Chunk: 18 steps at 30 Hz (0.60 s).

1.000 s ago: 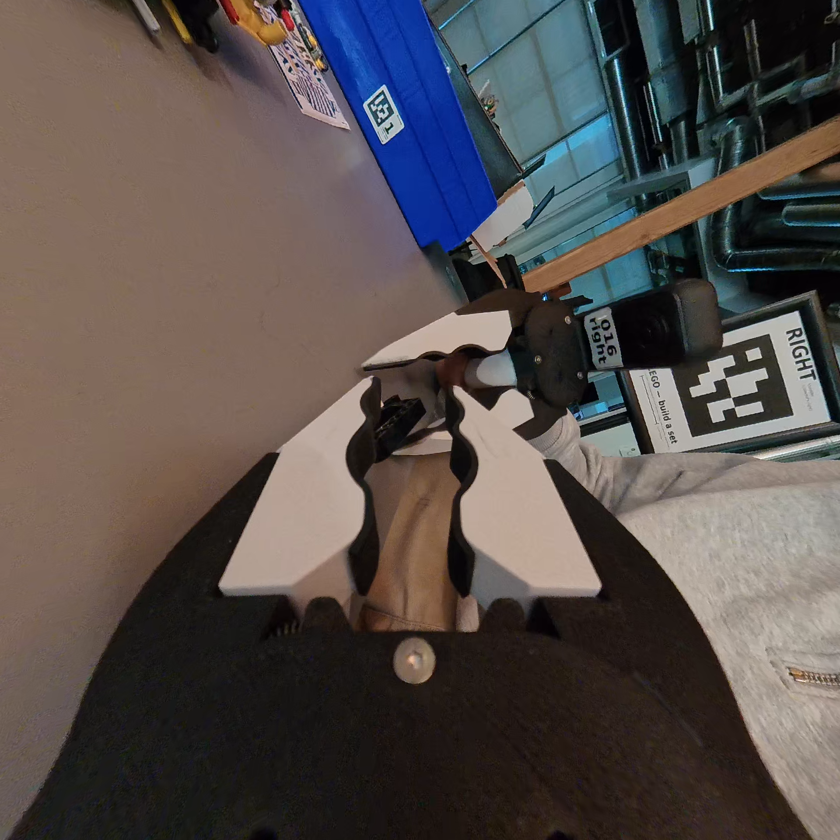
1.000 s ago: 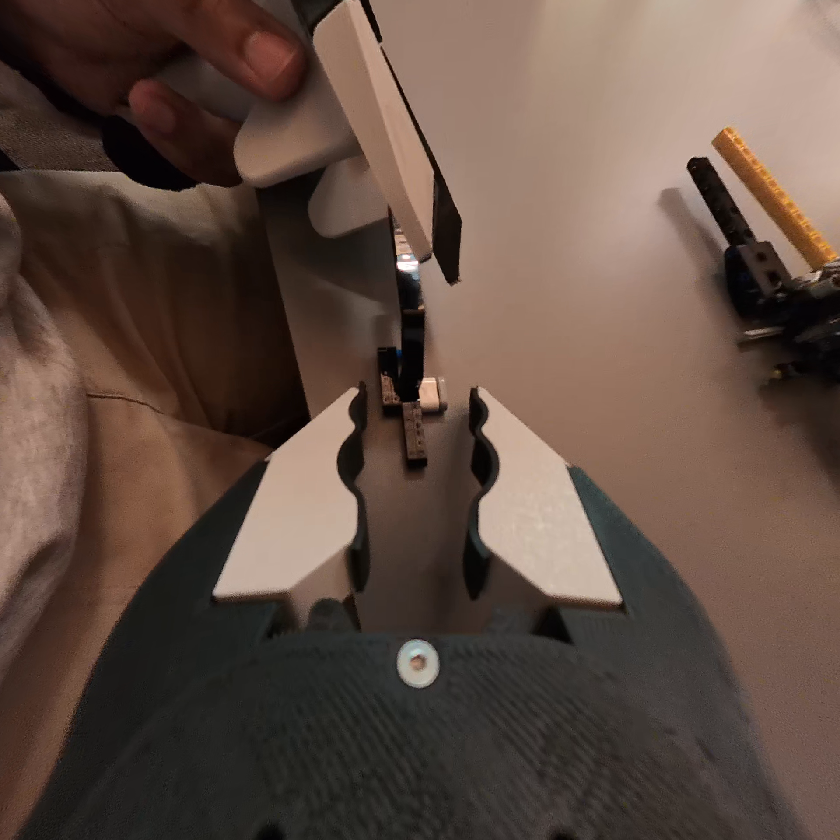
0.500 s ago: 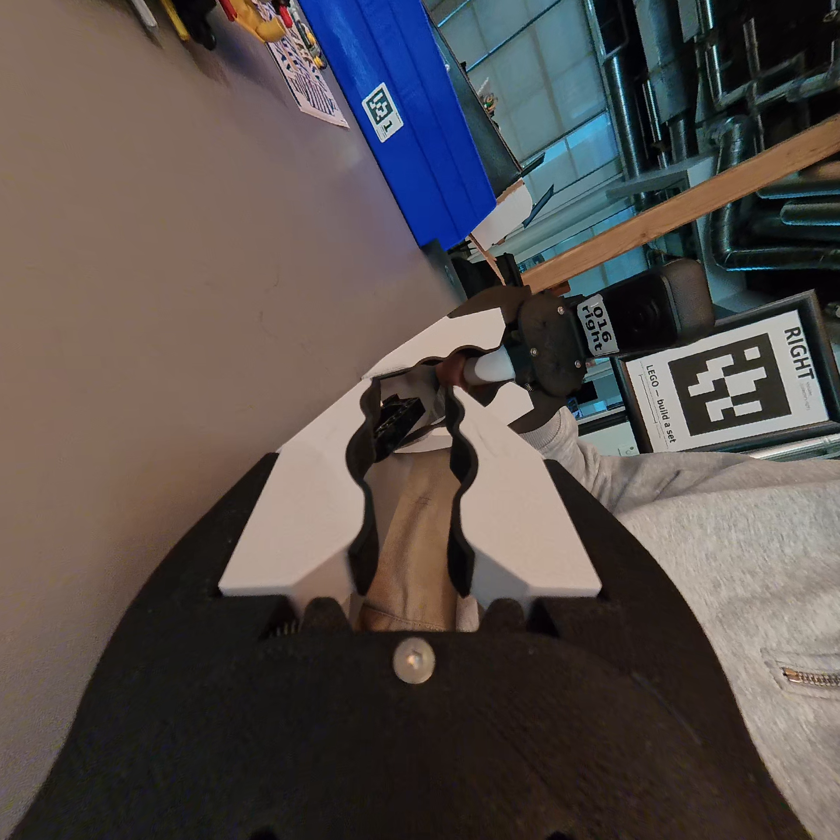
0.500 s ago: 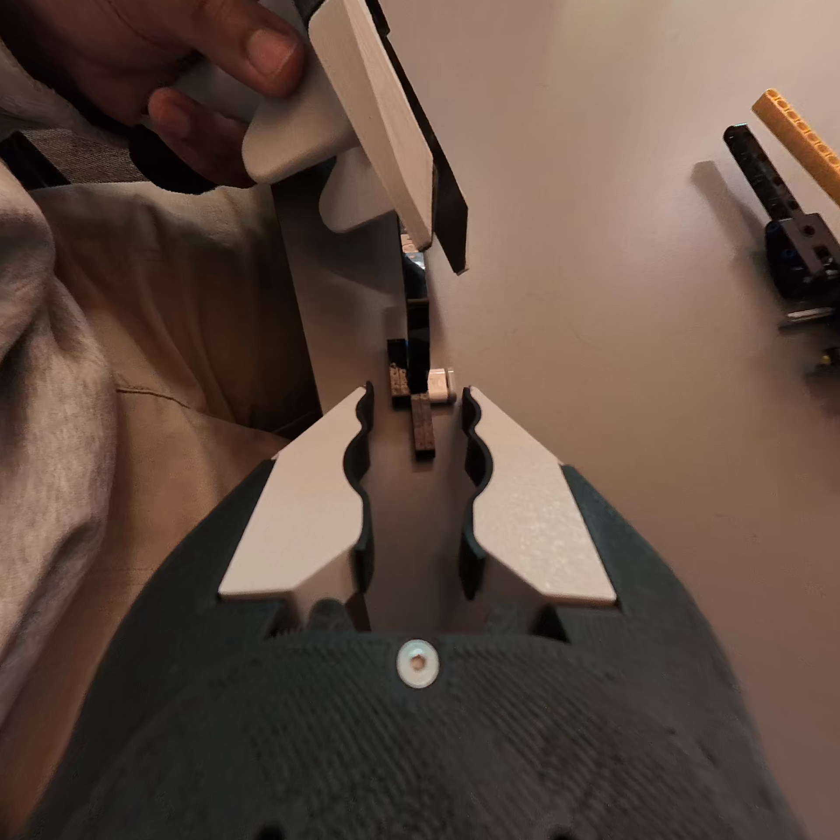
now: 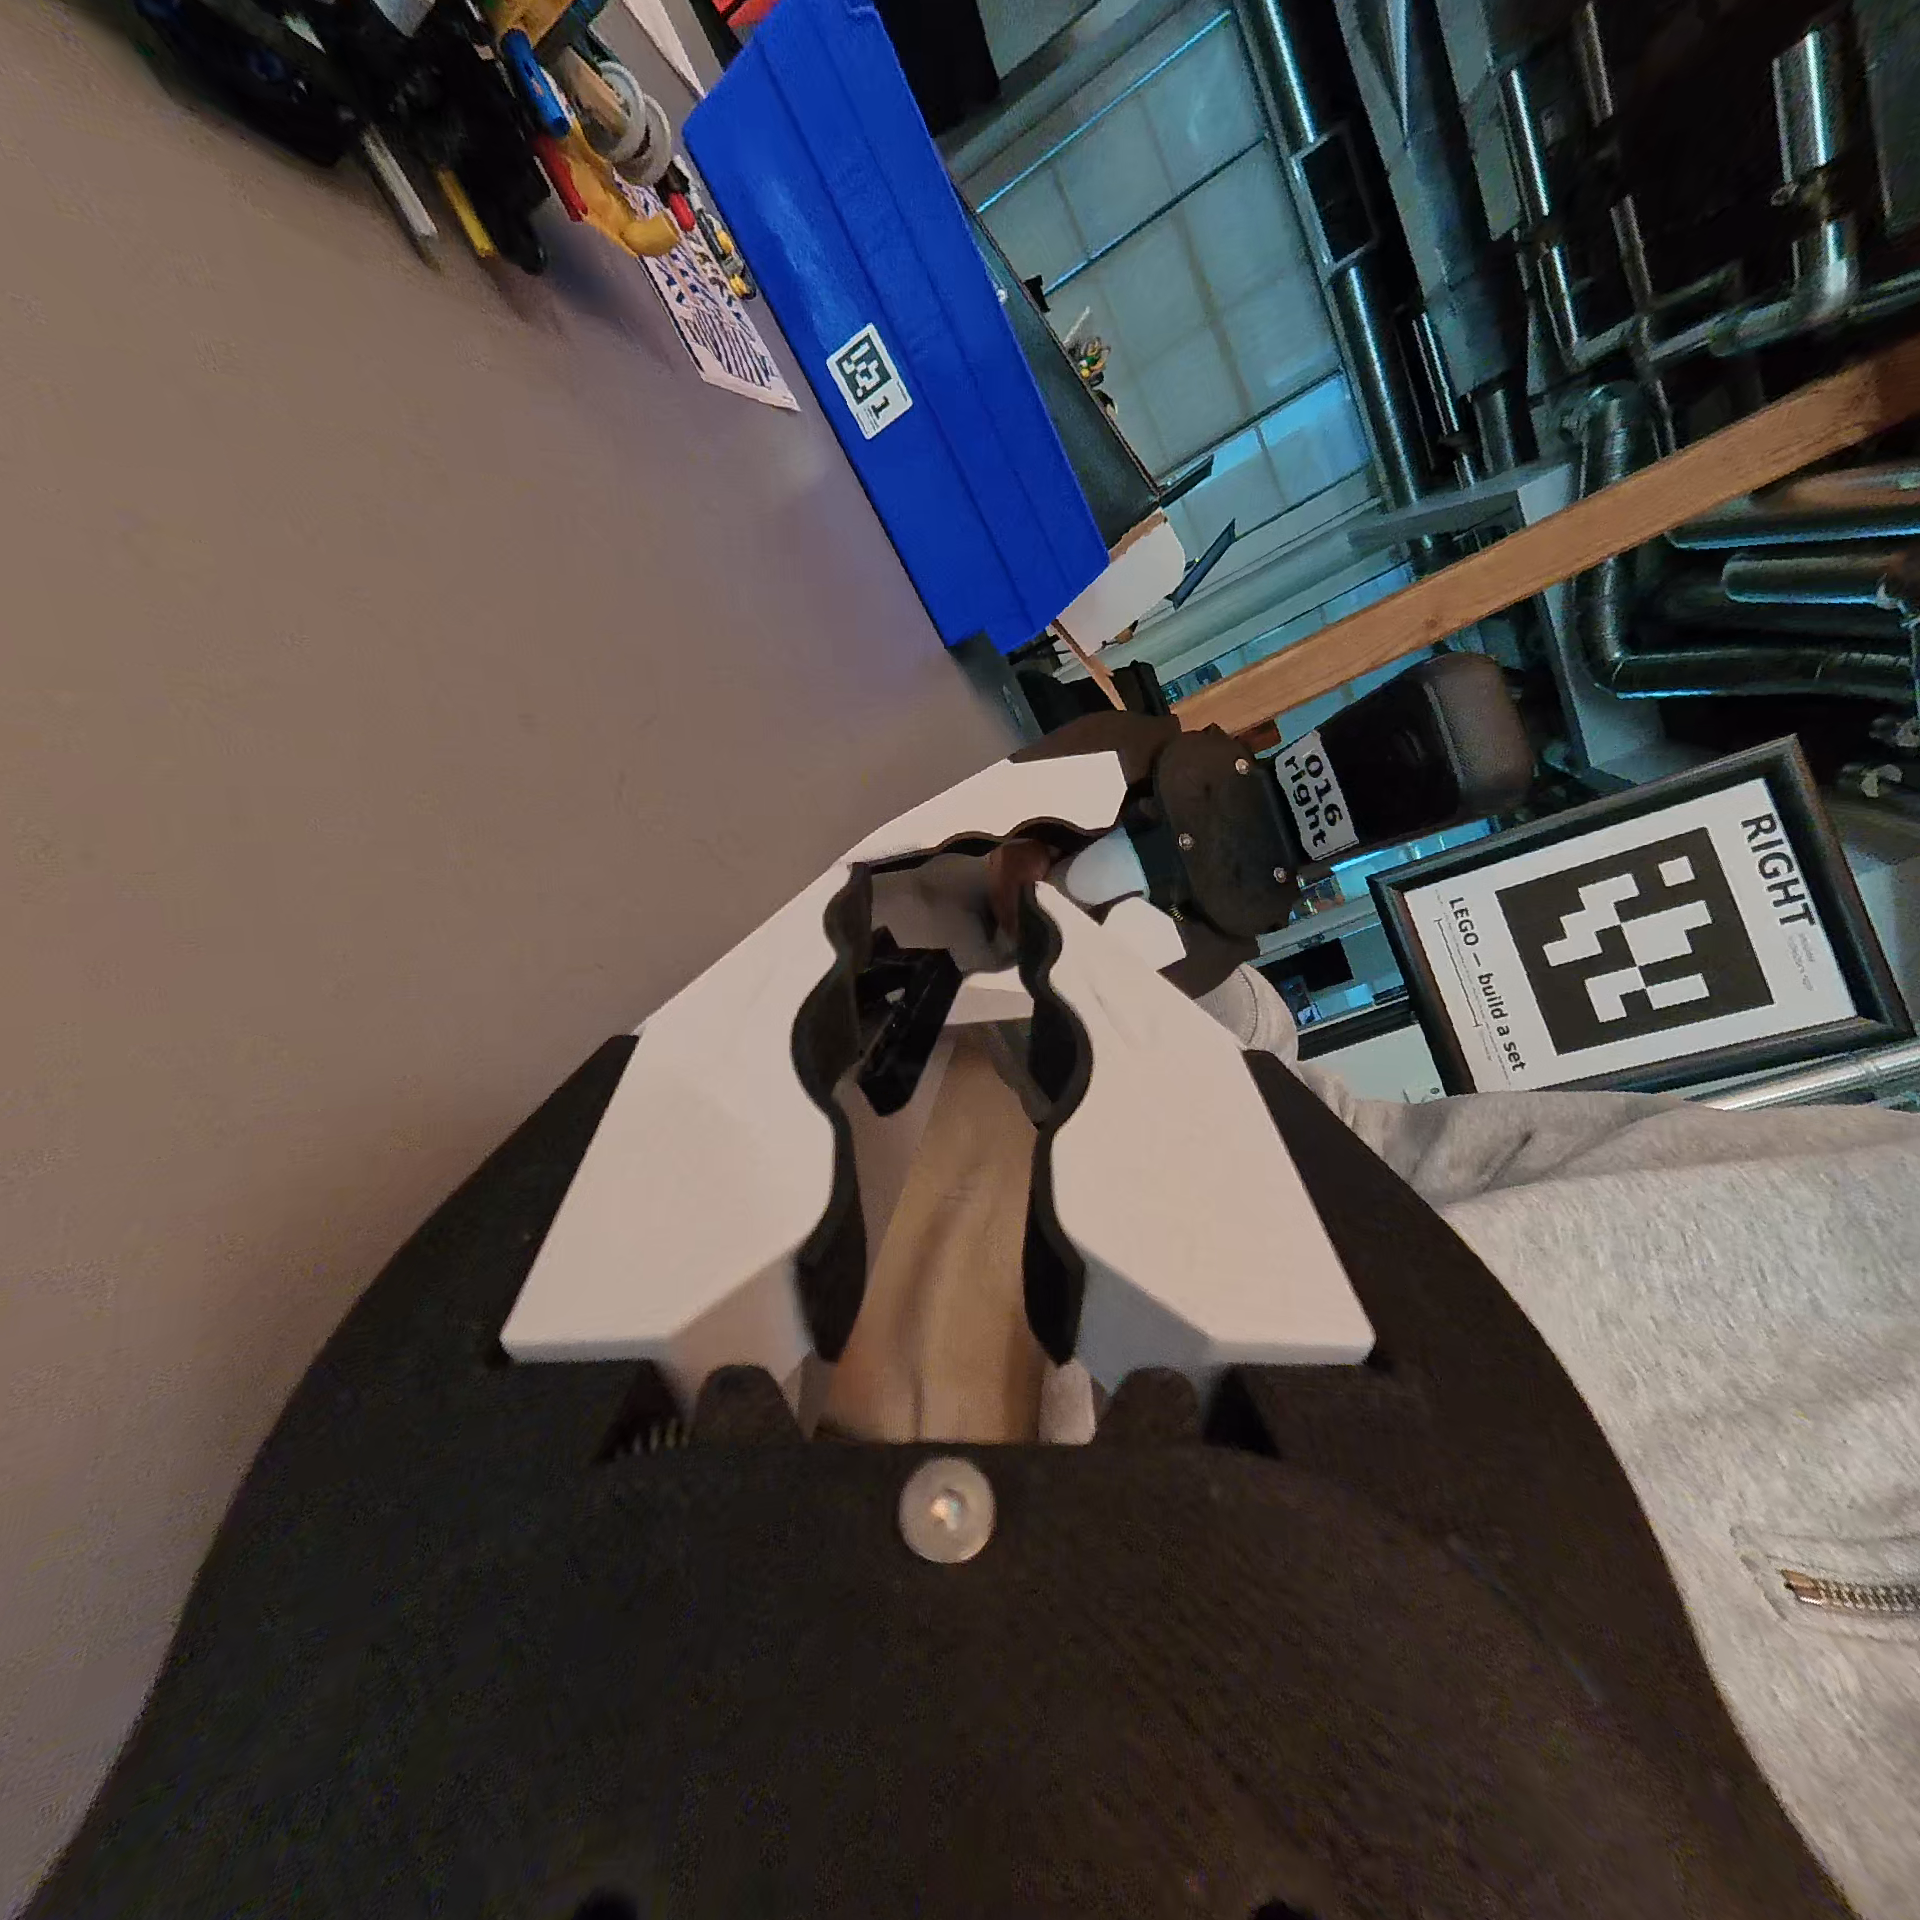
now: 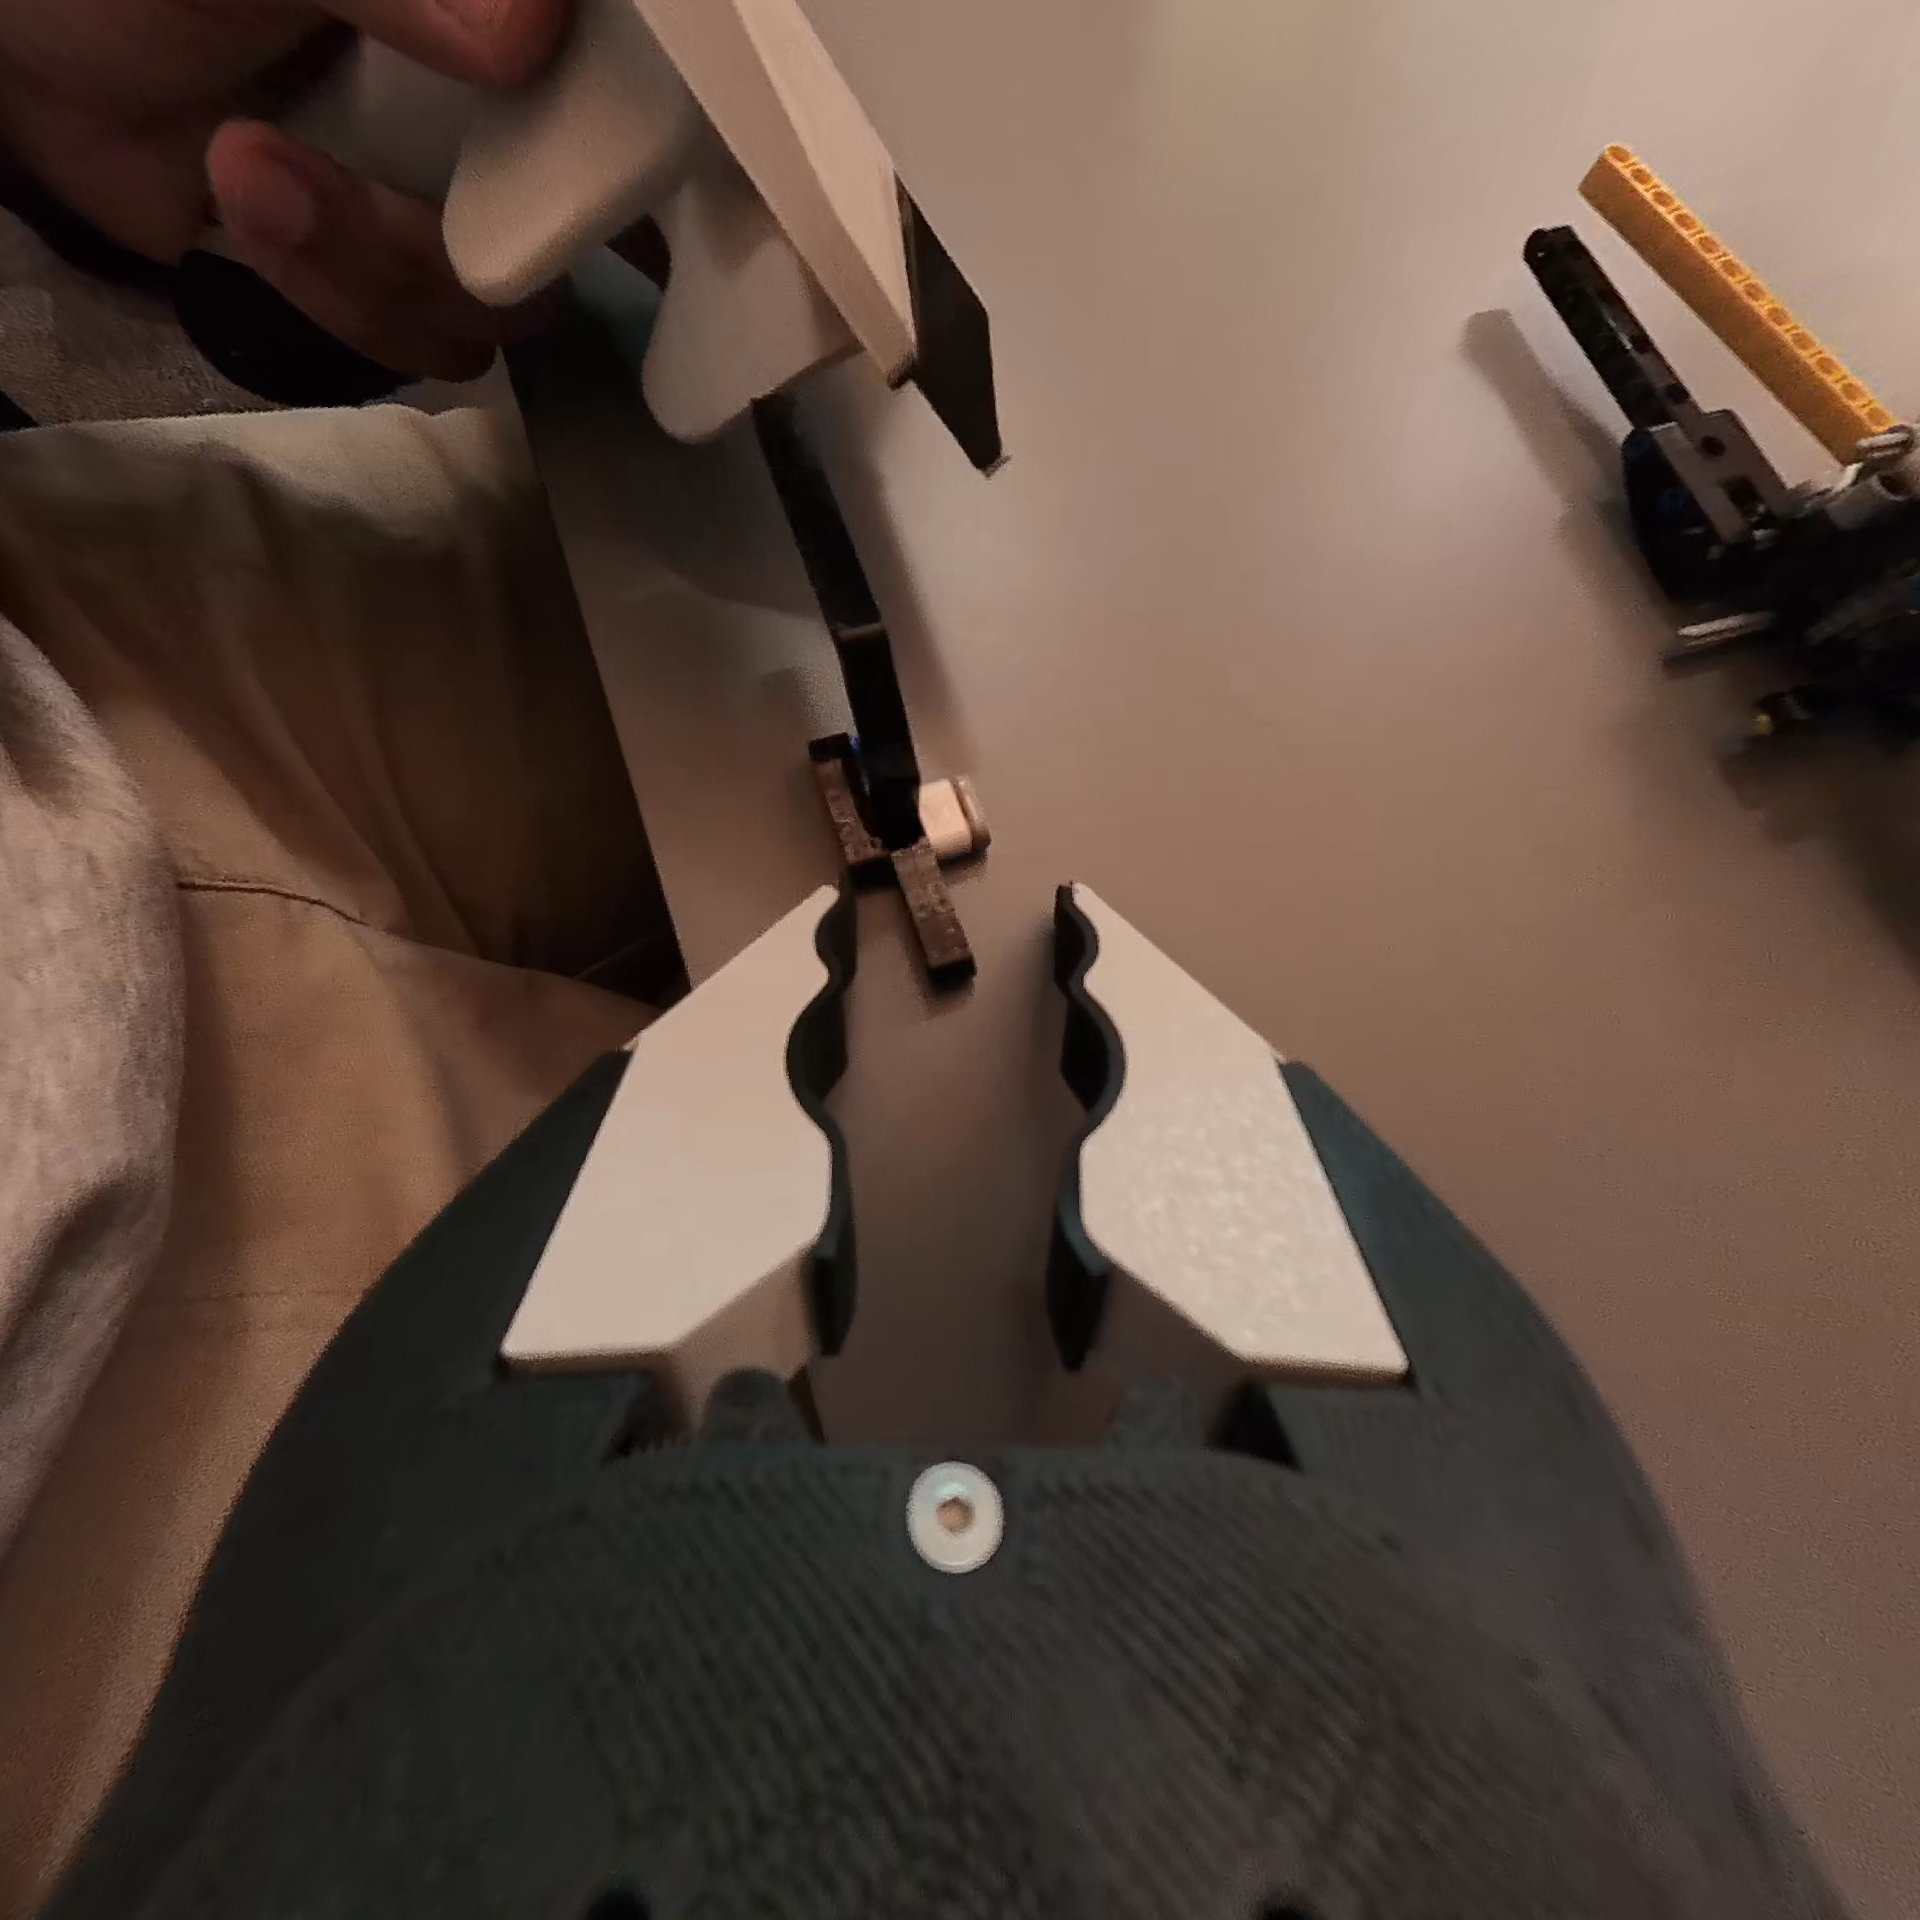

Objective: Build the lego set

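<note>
My left gripper (image 5: 940, 878) is shut on a black lego assembly (image 5: 894, 1023), which lies against its left pad. In the right wrist view the left gripper (image 6: 821, 405) is at the top, held by a hand. The assembly's long black beam (image 6: 862, 623) hangs down from it just above the table. At the beam's lower end are short dark cross pieces (image 6: 920, 899) and a small white piece (image 6: 951, 816). My right gripper (image 6: 951, 894) is open, and the lowest dark piece reaches between its fingertips without touching them. Its black body (image 5: 1216, 831) shows just beyond the left fingertips.
A yellow beam (image 6: 1745, 312) and a partly built dark model (image 6: 1704, 499) lie on the table to the right. A blue bin (image 5: 894, 343), a printed sheet (image 5: 717, 332) and loose parts (image 5: 582, 156) are at the far end. The person's lap (image 6: 312, 727) borders the table edge.
The right gripper closed in slightly on the assembly's lower end, staying open. The left gripper and the assembly have tilted and shifted a little. The left gripper keeps its hold.
</note>
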Each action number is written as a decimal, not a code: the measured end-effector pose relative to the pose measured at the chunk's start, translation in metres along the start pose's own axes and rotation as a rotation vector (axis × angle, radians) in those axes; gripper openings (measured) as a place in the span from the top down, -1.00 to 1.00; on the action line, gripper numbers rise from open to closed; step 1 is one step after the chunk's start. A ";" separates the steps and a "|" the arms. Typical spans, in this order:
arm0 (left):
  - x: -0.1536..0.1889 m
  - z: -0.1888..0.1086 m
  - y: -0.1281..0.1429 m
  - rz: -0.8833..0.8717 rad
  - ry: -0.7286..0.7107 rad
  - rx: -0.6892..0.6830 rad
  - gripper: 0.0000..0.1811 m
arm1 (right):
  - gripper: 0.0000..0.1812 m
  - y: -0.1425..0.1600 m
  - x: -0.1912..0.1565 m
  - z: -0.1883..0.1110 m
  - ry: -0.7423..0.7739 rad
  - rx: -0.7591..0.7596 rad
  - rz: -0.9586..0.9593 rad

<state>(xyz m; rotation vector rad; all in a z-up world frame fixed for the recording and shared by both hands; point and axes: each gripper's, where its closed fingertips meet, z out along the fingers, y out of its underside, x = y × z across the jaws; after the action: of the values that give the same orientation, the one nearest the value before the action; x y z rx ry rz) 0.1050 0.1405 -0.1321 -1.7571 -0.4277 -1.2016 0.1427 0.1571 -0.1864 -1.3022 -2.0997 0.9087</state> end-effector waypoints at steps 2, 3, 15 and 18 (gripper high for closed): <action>0.000 -0.001 -0.001 0.004 -0.001 0.006 0.71 | 0.60 0.000 0.001 0.000 0.006 0.000 -0.001; 0.000 -0.002 -0.002 0.007 -0.003 0.012 0.71 | 0.60 0.000 0.001 0.000 0.009 0.000 -0.003; 0.012 -0.022 -0.027 0.128 0.011 0.123 0.68 | 0.51 -0.018 0.022 -0.024 0.098 0.174 0.054; 0.012 -0.032 -0.038 0.223 -0.044 0.151 0.64 | 0.52 -0.032 0.050 -0.049 0.224 0.320 0.092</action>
<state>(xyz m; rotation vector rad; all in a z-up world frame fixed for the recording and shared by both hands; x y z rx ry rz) 0.0664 0.1309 -0.1004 -1.6549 -0.3292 -0.9504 0.1385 0.2055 -0.1270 -1.2723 -1.6585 1.0356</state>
